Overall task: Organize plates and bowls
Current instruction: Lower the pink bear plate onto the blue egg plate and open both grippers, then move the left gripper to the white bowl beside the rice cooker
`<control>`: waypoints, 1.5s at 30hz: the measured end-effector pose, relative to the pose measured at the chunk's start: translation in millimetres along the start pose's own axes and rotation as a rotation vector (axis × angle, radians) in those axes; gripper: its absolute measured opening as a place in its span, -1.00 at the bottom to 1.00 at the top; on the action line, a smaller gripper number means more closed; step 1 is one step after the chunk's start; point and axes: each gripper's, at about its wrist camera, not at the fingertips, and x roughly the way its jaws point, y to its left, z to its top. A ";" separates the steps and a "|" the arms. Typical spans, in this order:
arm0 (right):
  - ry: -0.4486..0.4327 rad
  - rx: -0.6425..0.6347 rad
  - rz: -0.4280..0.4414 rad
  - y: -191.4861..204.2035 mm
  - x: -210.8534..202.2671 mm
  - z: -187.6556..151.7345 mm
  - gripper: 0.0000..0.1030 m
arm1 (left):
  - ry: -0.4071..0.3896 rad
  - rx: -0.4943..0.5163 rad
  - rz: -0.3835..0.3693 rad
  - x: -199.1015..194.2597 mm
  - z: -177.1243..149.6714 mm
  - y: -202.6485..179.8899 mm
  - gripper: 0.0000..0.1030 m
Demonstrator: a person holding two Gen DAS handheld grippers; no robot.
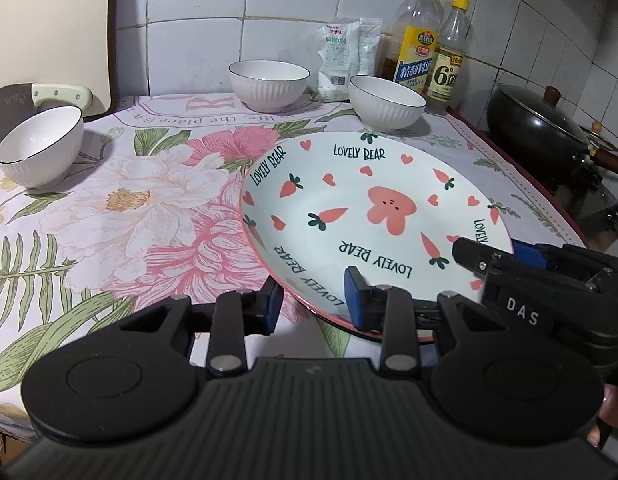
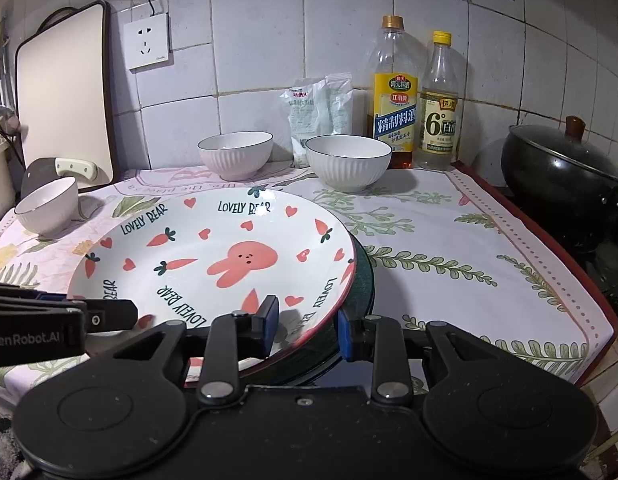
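Note:
A white plate [image 1: 373, 208] [image 2: 213, 256] printed with carrots, hearts and "LOVELY BEAR" lies on a dark green plate [image 2: 363, 280] on the floral cloth. My left gripper [image 1: 313, 300] straddles its near-left rim, one pad outside and one over the plate, open by a narrow gap. My right gripper [image 2: 307, 322] straddles the near-right rim the same way, open. Each gripper shows in the other's view: the right gripper [image 1: 497, 250] and the left gripper [image 2: 89, 308]. Three white ribbed bowls stand apart: the left bowl [image 1: 39, 148] [image 2: 47, 208], the middle bowl [image 1: 269, 84] [image 2: 235, 154] and the right bowl [image 1: 387, 104] [image 2: 349, 162].
Two bottles [image 2: 395, 112] [image 2: 439, 120] and seasoning bags [image 2: 309, 112] line the tiled wall. A black lidded wok [image 2: 565, 176] sits on the stove at right. A cutting board [image 2: 65, 92] and cleaver [image 2: 75, 168] lean at the left. The cloth's right edge [image 2: 589, 320] drops off.

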 end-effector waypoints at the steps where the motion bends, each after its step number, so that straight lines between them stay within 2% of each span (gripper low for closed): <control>1: 0.008 0.000 0.000 0.1 0.0 1.6 -0.33 | 0.001 -0.003 -0.004 0.1 0.5 0.7 -0.39; 4: 0.063 0.031 0.015 -1.2 -2.4 10.0 -0.27 | 0.002 -0.018 -0.020 0.3 2.0 3.7 -0.39; 6: 0.105 0.037 0.019 1.6 -5.3 18.1 -0.14 | 0.001 -0.039 -0.030 0.9 2.7 7.1 -0.39; 8: 0.131 0.016 0.009 4.2 -5.1 20.5 -0.14 | -0.002 -0.053 -0.040 0.8 2.6 9.5 -0.39; 11: 0.146 -0.082 -0.072 12.9 -1.6 17.3 -0.14 | -0.013 -0.035 -0.034 0.4 0.1 7.0 -0.38; 14: 0.131 -0.124 -0.074 18.4 -4.3 13.6 0.02 | -0.026 -0.019 -0.021 0.6 -2.7 4.2 -0.38; 18: 0.084 -0.160 -0.103 23.0 -7.3 11.0 0.02 | -0.022 -0.002 -0.016 0.9 -3.6 3.6 -0.38; 22: 0.041 -0.138 -0.045 21.9 -19.2 13.0 0.05 | -0.001 -0.001 -0.035 -0.5 -4.7 6.5 -0.34; 24: 0.023 -0.145 -0.042 24.6 -26.6 11.9 0.17 | -0.005 0.001 -0.032 -5.6 -4.8 8.4 -0.33; 28: -0.007 -0.151 -0.023 28.2 -42.4 9.8 0.23 | -0.013 0.006 -0.027 -19.6 -5.5 14.2 -0.17; 37: -0.063 -0.166 0.022 36.6 -82.5 6.8 0.48 | -0.023 0.032 -0.012 -58.9 -16.5 31.4 -0.01; 41: -0.074 -0.140 0.051 40.2 -99.1 5.8 0.72 | -0.036 0.033 -0.041 -81.5 -22.3 40.6 0.12; 45: -0.083 -0.148 0.096 45.8 -115.2 4.5 0.75 | -0.058 0.023 -0.053 -105.0 -28.1 53.2 0.20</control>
